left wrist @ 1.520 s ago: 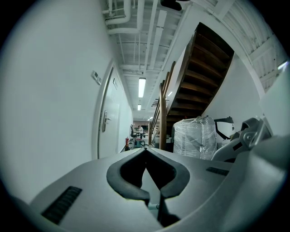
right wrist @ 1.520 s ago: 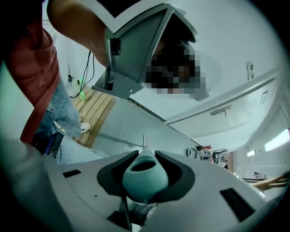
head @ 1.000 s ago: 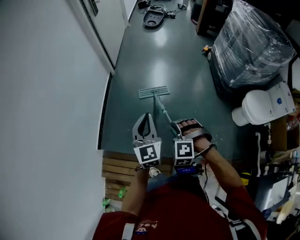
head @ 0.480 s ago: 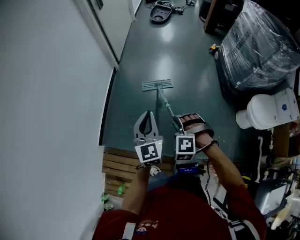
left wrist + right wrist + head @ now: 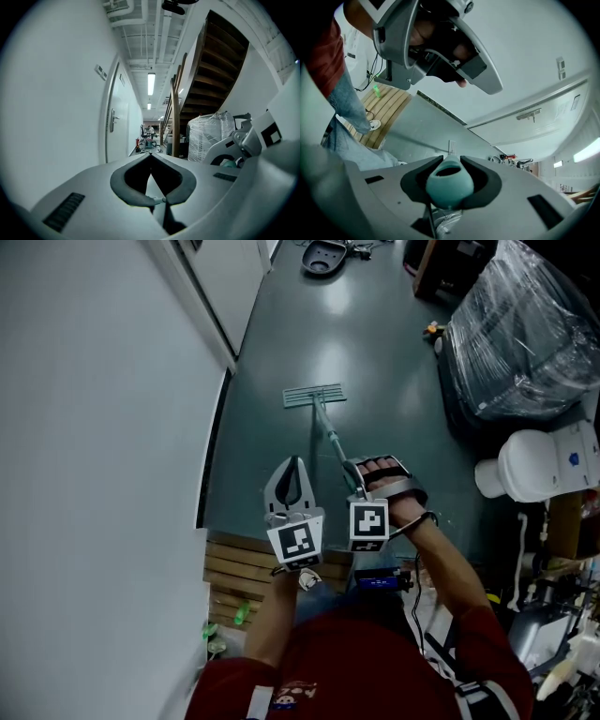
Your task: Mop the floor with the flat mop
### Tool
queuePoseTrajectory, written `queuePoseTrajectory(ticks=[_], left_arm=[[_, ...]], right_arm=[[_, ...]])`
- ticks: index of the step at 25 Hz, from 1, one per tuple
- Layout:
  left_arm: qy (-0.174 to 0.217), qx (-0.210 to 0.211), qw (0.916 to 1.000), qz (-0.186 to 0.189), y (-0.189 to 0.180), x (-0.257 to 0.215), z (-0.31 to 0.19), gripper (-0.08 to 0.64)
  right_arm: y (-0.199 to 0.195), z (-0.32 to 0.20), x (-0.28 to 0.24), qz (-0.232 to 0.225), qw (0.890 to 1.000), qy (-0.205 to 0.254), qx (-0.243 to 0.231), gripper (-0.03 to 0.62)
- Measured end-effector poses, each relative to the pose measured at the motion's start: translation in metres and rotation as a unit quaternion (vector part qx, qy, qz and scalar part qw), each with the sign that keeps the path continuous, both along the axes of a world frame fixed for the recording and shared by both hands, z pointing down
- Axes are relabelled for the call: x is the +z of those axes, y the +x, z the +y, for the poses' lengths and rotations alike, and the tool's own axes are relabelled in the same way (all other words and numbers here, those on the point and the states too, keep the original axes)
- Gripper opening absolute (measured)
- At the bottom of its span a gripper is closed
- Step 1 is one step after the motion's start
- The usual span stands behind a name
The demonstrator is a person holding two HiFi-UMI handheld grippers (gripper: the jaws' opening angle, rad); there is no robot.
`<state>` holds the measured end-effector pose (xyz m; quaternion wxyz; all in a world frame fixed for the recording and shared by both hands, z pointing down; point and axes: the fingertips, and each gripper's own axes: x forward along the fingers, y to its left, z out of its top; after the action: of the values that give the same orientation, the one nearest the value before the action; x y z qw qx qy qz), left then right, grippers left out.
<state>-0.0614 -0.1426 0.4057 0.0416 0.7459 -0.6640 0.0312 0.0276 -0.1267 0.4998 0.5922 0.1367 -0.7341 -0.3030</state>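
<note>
Dark green corridor floor (image 5: 375, 362) fills the head view, with a white wall (image 5: 94, 427) along the left and a slatted wooden pallet (image 5: 234, 579) at the near end. The flat mop (image 5: 329, 440) lies ahead of the person, its mop head (image 5: 314, 396) flat on the floor near the middle of the corridor and its handle slanting back to the right gripper (image 5: 357, 487), which grips it near the top. The left gripper (image 5: 295, 463) is held just beside the right one, off the handle. A plastic-wrapped load (image 5: 525, 334) and a white toilet (image 5: 536, 465) stand along the right side. From the left gripper view, the left gripper (image 5: 150, 155) has its jaws brought together at the tips with nothing between them; beyond them run the wall, a door (image 5: 114, 126), a staircase (image 5: 220, 70) and the wrapped load (image 5: 208, 133), and part of the right gripper (image 5: 246, 140) shows at the right edge. From the right gripper view, the right gripper (image 5: 451, 160) has its jaws clamped on the teal top end of the handle (image 5: 449, 183); past it the mop head (image 5: 451, 146) rests on the floor well ahead, the left gripper (image 5: 436, 42) hangs above, and the wooden pallet (image 5: 389, 105) and the person's shoe (image 5: 373, 124) lie to the left.
</note>
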Motion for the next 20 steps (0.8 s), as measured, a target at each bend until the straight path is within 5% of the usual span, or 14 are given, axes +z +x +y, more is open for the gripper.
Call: queuePoseTrajectory(ticks=[20], left_arm=[[-0.013,-0.025,0.9996,-0.01,-0.02,0.036,-0.083,0.015]], right_arm=[[-0.018,-0.097,0.029,0.004,1.0,0.016,-0.016,0.12]])
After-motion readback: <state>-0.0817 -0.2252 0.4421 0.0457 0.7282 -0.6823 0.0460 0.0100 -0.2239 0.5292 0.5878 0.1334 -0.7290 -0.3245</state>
